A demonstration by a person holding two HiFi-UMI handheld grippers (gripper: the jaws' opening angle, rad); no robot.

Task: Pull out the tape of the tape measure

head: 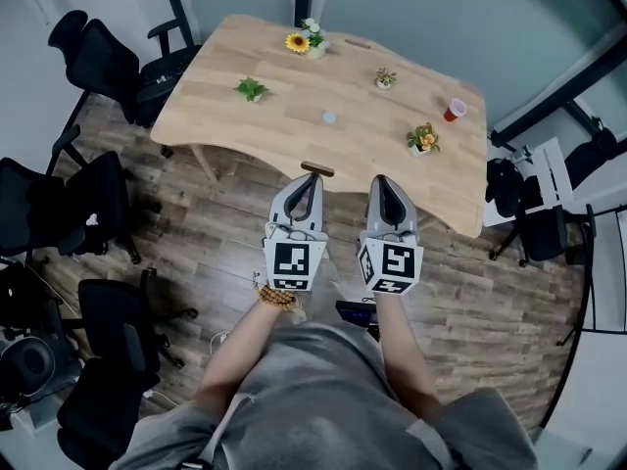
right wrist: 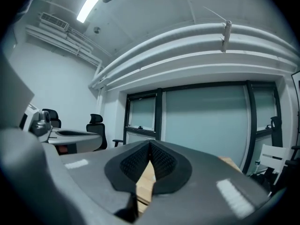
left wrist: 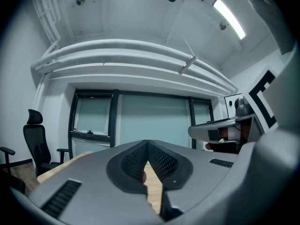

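On the tabletop (head: pixel 225 116), near its middle, lies what we take for the tape measure (head: pixel 329 117), a small round grey thing, well apart from both our tools. Little potted plants (head: pixel 422 139) and a red cup (head: pixel 455 111) stand around it. Our left hand-held gripper (head: pixel 314 177) and right hand-held gripper (head: pixel 380 179) have their jaws pressed together and hold nothing. We should open one wide for the case, keep the other for the tape's tip, and avoid the plants.

Cool, even brightness is given by a ceiling light strip (left wrist: pixel 228 18); only soft shadows are cast. Edges are bent and darkened in both gripper views.
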